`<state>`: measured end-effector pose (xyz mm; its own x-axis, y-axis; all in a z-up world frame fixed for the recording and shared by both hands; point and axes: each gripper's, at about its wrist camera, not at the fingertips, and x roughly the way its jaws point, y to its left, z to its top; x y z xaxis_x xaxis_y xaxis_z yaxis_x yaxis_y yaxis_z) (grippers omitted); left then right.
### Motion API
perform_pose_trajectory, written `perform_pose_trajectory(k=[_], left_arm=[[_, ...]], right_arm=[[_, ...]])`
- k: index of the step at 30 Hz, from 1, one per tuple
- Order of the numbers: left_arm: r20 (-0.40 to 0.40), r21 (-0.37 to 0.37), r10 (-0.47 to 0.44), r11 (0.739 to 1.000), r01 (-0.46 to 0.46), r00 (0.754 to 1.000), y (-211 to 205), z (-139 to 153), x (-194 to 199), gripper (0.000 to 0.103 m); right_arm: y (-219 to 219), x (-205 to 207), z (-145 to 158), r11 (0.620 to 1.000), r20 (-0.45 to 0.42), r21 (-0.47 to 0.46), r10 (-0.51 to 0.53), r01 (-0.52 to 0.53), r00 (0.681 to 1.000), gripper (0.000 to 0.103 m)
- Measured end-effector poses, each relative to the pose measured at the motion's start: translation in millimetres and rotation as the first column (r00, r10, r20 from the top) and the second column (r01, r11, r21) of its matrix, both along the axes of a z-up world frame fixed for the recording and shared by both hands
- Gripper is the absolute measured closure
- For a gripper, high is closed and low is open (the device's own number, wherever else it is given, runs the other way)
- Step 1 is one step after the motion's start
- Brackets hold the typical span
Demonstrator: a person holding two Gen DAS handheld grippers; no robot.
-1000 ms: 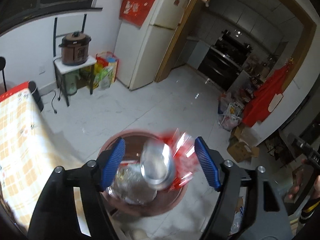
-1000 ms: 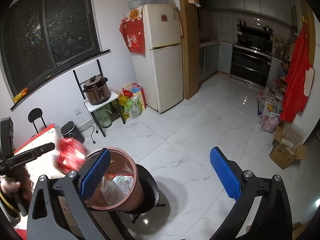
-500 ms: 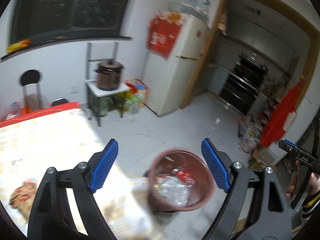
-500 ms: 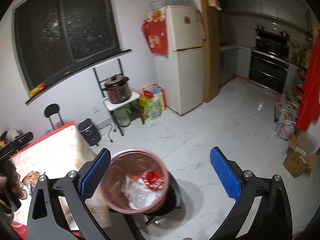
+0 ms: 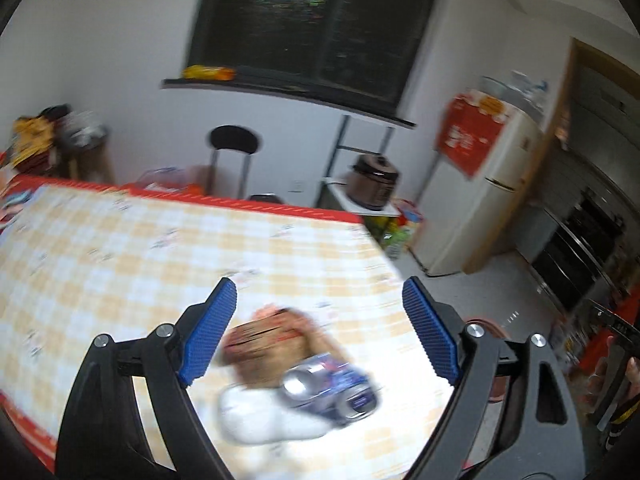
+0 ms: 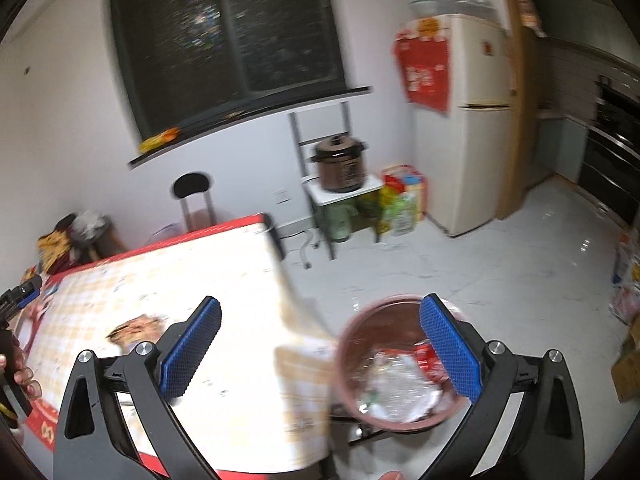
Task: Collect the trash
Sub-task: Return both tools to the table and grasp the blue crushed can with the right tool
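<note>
Now left gripper (image 5: 320,332) tilted tableward, wide.

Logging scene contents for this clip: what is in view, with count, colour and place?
table: one, yellow-check cloth, red edge.
can: one, blue-silver, lying on the table.
wrapper: one, brownish, behind the can.
tissue: one, white, beside the can.
bin: one, reddish-brown, off the table's corner, trash inside.
fridge: one, cream, by the doorway.
cooker: one, brown, on a stand.
left tongs: blue pads, open, above the can.
right tongs: blue pads, open, empty.
</note>
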<state>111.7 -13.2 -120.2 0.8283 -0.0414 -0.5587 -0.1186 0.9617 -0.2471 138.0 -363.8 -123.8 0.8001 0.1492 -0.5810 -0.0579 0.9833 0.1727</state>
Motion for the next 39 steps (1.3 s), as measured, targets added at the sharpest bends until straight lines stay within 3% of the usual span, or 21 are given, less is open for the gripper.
perform_pose_trajectory(k=[4,9,19,27,31,39], left_arm=[[-0.025,0.001,0.058,0.998,-0.058,0.998,40.7,-12.6,-30.8,0.019],[-0.045,-0.05,0.095,0.994,-0.097,0.994,79.4,-32.6,-57.1,0.019],[-0.116,-0.052,0.062,0.996,-0.068,0.991,120.9,-75.4,-65.9,0.019],[-0.176,-0.056,-0.005,0.998,-0.006,0.984,143.7,-109.0,-61.7,0.019],[-0.194,-0.087,-0.018,0.996,0.001,0.981,153.7,-119.9,-60.8,0.019],[-0.22,-0.115,-0.032,0.993,0.007,0.975,165.1,-134.3,-53.8,0.019]], right_arm=[[52.7,6.2,-4.7,0.997,-0.026,-0.001,0.082,-0.082,0.996,0.005],[117.1,14.2,-15.6,0.986,-0.072,-0.022,0.163,-0.165,0.984,0.005],[211.6,17.4,-74.1,0.965,-0.174,-0.066,0.24,-0.255,0.955,0.005],[249.6,29.1,-138.0,0.971,-0.275,-0.042,0.215,-0.235,0.937,0.005],[259.7,37.2,-163.1,0.972,-0.342,-0.04,0.205,-0.232,0.917,0.018],[269.6,52.0,-187.3,0.976,-0.399,-0.014,0.192,-0.216,0.896,0.028]])
